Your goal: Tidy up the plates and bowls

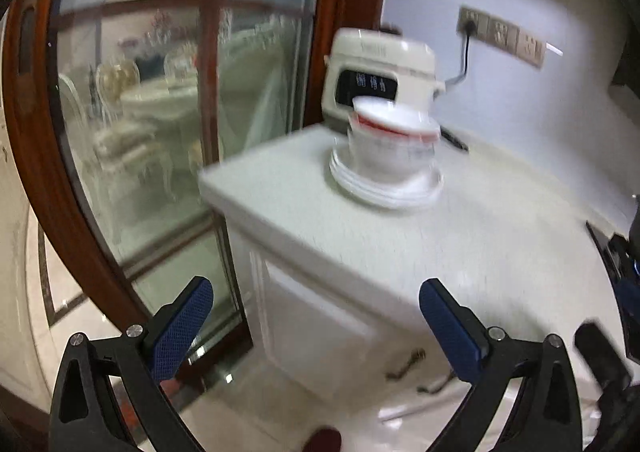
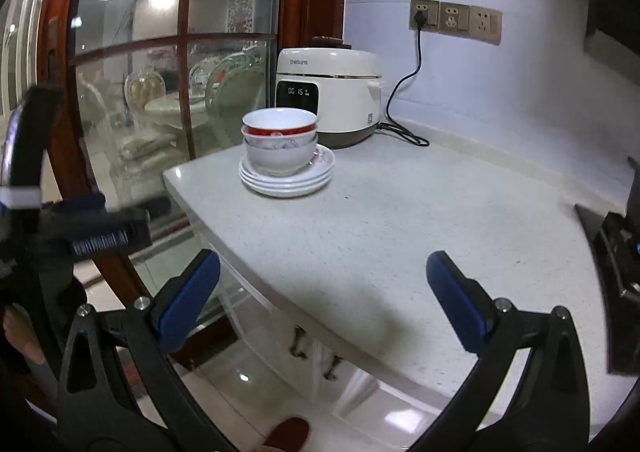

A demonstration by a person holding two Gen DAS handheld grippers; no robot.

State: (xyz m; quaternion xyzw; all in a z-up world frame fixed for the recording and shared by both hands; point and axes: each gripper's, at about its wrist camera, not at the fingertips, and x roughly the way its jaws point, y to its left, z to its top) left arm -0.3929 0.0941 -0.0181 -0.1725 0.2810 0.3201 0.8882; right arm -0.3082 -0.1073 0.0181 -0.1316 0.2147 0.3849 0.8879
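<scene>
White stack: bowls (image 2: 280,141) nested on plates (image 2: 286,177), far corner of surface (image 2: 400,228).
Fingers: left gripper (image 1: 316,328) & right gripper (image 2: 324,298) both wide, empty.
My plan: stack looks done; I'd come in slow, lift top bowl only if restacking.

Bowls (image 2: 280,139) and plates (image 2: 286,175): glossy glazed ceramic. Tabletop (image 2: 400,219): speckled matt stone. Door frame (image 2: 60,63): polished wood, glass panes. Floor (image 2: 240,376): glossy tile.

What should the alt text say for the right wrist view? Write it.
Nested bowls sit on a stack of white plates near the corner of a pale countertop, in front of a plugged-in white rice cooker. The right gripper hangs open and empty in the foreground, blue-padded fingers spread wide.
</scene>
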